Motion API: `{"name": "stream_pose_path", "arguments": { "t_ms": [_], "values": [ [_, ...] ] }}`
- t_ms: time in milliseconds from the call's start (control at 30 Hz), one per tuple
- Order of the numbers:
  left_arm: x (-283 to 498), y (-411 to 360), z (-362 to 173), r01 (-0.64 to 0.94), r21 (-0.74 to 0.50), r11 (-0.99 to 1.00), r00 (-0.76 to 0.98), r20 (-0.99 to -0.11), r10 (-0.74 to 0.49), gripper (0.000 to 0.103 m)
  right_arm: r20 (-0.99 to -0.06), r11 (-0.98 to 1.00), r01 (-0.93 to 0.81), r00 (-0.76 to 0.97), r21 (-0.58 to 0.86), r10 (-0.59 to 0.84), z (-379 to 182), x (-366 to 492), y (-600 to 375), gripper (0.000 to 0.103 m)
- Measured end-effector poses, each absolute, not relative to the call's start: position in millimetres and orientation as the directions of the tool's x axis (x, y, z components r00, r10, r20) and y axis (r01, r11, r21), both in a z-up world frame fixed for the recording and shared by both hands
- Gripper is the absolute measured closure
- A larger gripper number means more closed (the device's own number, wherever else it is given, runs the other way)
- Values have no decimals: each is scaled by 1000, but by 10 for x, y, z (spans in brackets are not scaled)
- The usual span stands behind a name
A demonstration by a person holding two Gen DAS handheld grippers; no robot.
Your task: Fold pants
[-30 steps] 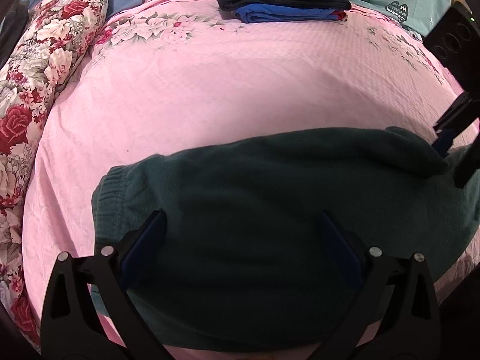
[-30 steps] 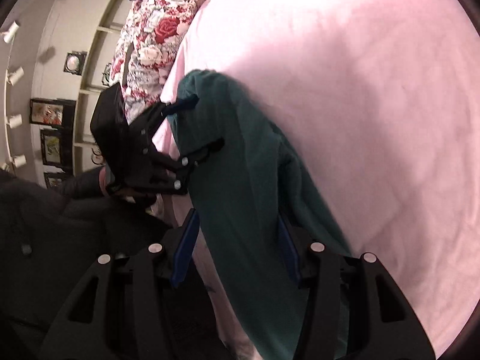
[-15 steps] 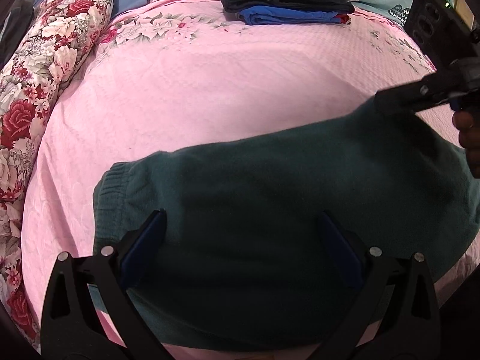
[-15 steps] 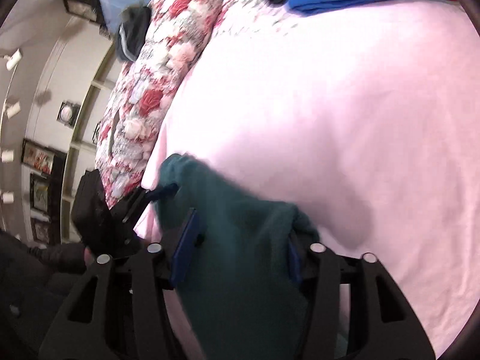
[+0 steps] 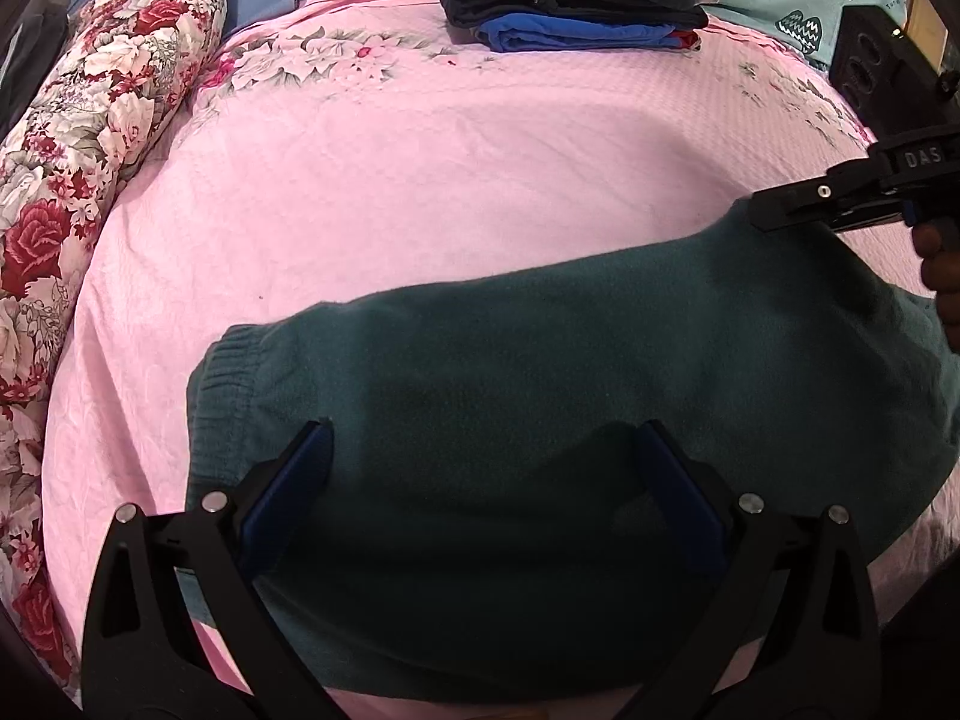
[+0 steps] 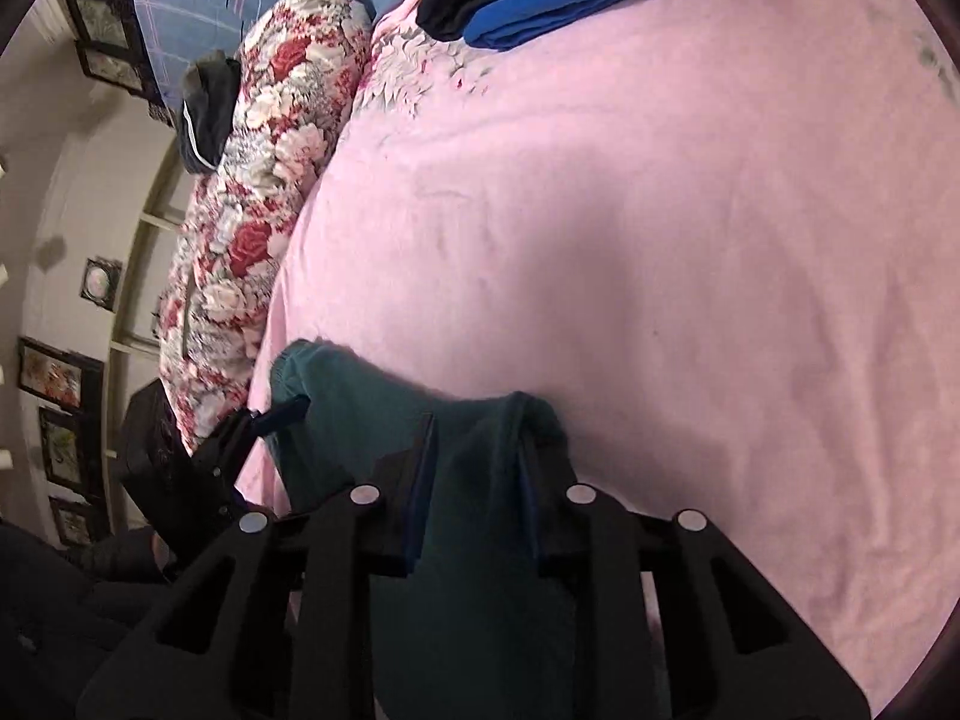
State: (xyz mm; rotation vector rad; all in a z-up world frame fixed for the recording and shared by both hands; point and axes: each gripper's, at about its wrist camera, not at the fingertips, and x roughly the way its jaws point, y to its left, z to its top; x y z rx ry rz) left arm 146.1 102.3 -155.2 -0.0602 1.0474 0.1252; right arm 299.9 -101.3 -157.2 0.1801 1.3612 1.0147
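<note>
A: Pants (image 5: 540,396), dark green fleece, lie across the near part of the pink bedspread (image 5: 450,180). In the left wrist view they run from a ribbed cuff at about 9 o'clock to a raised end at 3 o'clock.

B: And the left gripper (image 5: 480,450)?

A: Its jaws stand wide apart over the cloth at 6 o'clock. One blue pad sits near the cuff side, the other farther right, with flat fabric between them and nothing pinched. So it is released.

B: What about the right gripper (image 6: 474,450)?

A: Its jaws have just been closing, and in its own view a bunched fold of the pants fills the gap between the blue pads, which press on both sides. It is grasping the pants. From the left wrist view the same tool comes in at 3 o'clock, its tips on the lifted edge of the cloth, with a person's fingers (image 5: 939,276) behind it.

B: Anything else on the bed?

A: Folded clothes (image 5: 570,6), dark over blue, are stacked at 12 o'clock, well apart from the pants. A floral bolster (image 5: 90,138) lies along the bedspread's edge from 9 to 11 o'clock. In the right wrist view, framed pictures (image 6: 54,372) hang on the wall at 9 o'clock.
</note>
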Motion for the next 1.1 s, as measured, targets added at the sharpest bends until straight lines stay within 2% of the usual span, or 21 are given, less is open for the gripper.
{"name": "stream_pose_path", "arguments": {
  "t_ms": [33,67,167,367,467,567,633,767,800,867,933,1000,1033,1100],
  "values": [
    [1459,1023,-1553,-132,10,991,495,-866,75,2,-752,625,-509,-70,592,656,-1502,3002,-1060,67],
    [1454,1024,-1554,-131,11,991,497,-864,75,2,-787,677,-512,2,529,617,-1445,3012,-1122,53],
    [1447,1025,-1553,-133,11,991,501,-862,77,2,-830,739,-515,91,434,550,-1276,3002,-1294,52],
    [1425,1022,-1540,-132,10,991,511,-856,77,2,-752,621,-584,29,522,659,-912,2518,-1158,52],
    [1417,1025,-1534,-126,10,992,515,-854,74,2,-731,592,-568,-24,571,682,-1019,2276,-1054,52],
    [1412,1032,-1527,-109,8,994,522,-850,64,2,-775,632,-543,-57,554,630,-1268,2106,-1042,52],
    [1410,1051,-1511,-86,6,996,517,-854,49,2,-820,689,-520,-38,505,572,-1419,2053,-1205,58],
    [1339,1274,-1444,-92,15,996,511,-858,60,2,-767,721,-351,13,597,641,-1417,2038,-1786,57],
    [1309,1347,-1434,-81,-20,997,513,-858,24,2,-774,741,-322,40,589,632,-1367,2007,-1885,52],
    [1261,1420,-1419,-42,-60,997,513,-858,-30,2,-807,796,-312,127,519,576,-1214,1875,-2006,51],
    [1234,1349,-1472,12,3,1000,501,-866,-3,2,-787,779,-313,134,544,603,-1140,1711,-2072,49],
    [1198,1261,-1524,46,71,996,523,-851,37,2,-829,825,-285,145,489,541,-1199,1573,-2172,46],
    [1202,1274,-1538,38,58,998,521,-853,30,2,-872,870,-263,155,417,465,-1280,1538,-2219,49],
    [1244,1319,-1543,23,21,1000,499,-866,7,2,-860,880,-231,218,414,462,-1273,1409,-2432,49]
  ]
}}
